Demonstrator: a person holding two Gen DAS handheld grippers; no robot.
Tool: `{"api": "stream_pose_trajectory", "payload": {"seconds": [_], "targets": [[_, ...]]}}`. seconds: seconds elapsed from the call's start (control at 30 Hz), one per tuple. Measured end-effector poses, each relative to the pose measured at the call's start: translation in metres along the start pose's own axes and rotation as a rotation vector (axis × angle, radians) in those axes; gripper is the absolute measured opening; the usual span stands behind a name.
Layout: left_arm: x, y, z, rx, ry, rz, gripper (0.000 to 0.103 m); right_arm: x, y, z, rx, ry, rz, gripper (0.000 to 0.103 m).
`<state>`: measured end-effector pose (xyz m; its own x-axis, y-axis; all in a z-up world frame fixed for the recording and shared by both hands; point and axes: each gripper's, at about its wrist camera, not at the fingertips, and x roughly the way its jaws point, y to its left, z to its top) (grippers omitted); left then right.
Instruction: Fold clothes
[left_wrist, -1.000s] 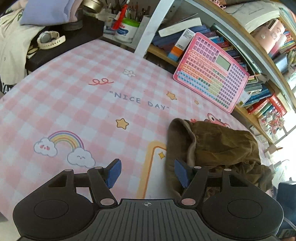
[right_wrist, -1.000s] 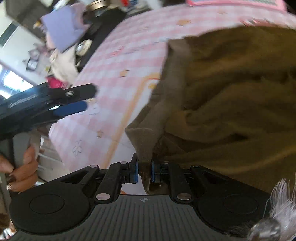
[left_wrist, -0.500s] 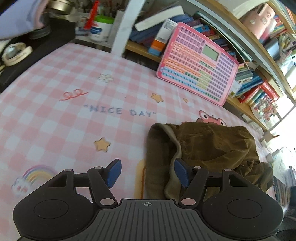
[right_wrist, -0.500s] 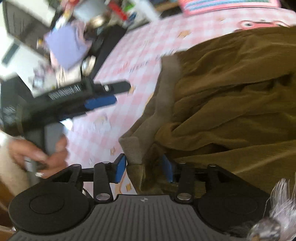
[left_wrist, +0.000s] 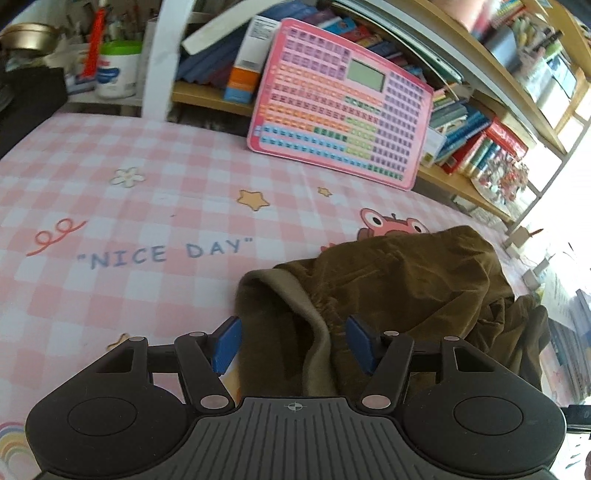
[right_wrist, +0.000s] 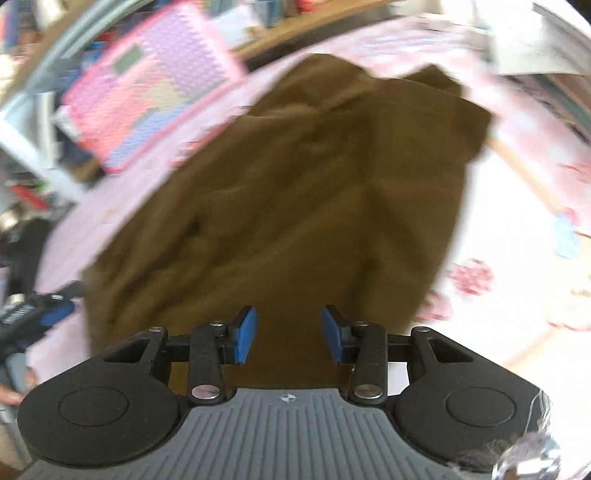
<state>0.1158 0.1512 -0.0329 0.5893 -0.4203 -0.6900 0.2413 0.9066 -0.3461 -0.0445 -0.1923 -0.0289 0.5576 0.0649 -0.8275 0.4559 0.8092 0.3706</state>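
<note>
One brown garment (left_wrist: 406, 295) — two tools

We are looking across a counter (left_wrist: 155, 295) covered in a pink-and-white checked cloth printed with "NICE DAY" (left_wrist: 166, 253), yellow stars, a white flower, a red squiggle and a cartoon frog face (left_wrist: 391, 226). A pink toy keyboard panel (left_wrist: 340, 118) with coloured keys and a small grey screen is leaning against a wooden bookshelf (left_wrist: 454, 181) at the counter's far edge. Books (left_wrist: 476, 140) are crowding the shelf in tilted rows, and a white-and-orange box (left_wrist: 251, 59) is standing among blue volumes. At far left, a white tub with a green lid (left_wrist: 118, 70) is sitting beside a red-handled tool (left_wrist: 94, 40). Daylight is glaring in at right.
</note>
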Motion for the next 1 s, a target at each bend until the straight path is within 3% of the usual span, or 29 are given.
{"api": "stream_pose_trajectory", "payload": {"seconds": [0.03, 0.17, 0.2, 0.23, 0.37, 0.47, 0.6, 0.73, 0.8, 0.93, 1.0], "targets": [[0.003, -0.002, 0.0, 0.009, 0.008, -0.011, 0.048, 0.0, -0.001, -0.002, 0.011, -0.002, -0.008, 0.038], [0.019, -0.002, 0.0, 0.017, 0.048, -0.028, 0.029, 0.002, -0.004, -0.011, 0.046, -0.012, -0.038, 0.039], [0.022, -0.001, 0.0, 0.011, 0.048, -0.029, 0.019, 0.002, -0.001, -0.01, 0.038, -0.013, -0.045, 0.039], [0.022, 0.001, 0.001, 0.005, 0.044, -0.05, 0.002, 0.002, 0.003, -0.01, 0.029, -0.013, -0.051, 0.039], [0.004, 0.019, 0.016, -0.037, -0.063, -0.085, 0.002, 0.008, 0.014, -0.011, -0.006, 0.0, -0.066, 0.04], [-0.012, 0.056, 0.036, -0.137, -0.159, -0.004, 0.002, 0.015, 0.027, -0.012, -0.029, 0.026, -0.039, 0.038], [-0.008, 0.09, 0.044, -0.134, -0.153, 0.126, 0.003, 0.032, 0.068, -0.019, -0.16, 0.069, 0.031, 0.038], [0.003, 0.11, 0.037, -0.125, -0.085, 0.177, 0.016, 0.043, 0.106, -0.029, -0.335, 0.076, 0.02, 0.046], [-0.009, 0.115, 0.033, -0.169, -0.12, 0.181, 0.025, 0.045, 0.114, -0.032, -0.386, 0.075, 0.009, 0.051], [-0.047, 0.124, 0.022, -0.256, -0.247, 0.168, 0.025, 0.046, 0.117, -0.035, -0.432, 0.069, -0.004, 0.052], [-0.058, 0.128, 0.018, -0.277, -0.262, 0.156, 0.025, 0.047, 0.115, -0.034, -0.422, 0.071, 0.0, 0.053]]}}
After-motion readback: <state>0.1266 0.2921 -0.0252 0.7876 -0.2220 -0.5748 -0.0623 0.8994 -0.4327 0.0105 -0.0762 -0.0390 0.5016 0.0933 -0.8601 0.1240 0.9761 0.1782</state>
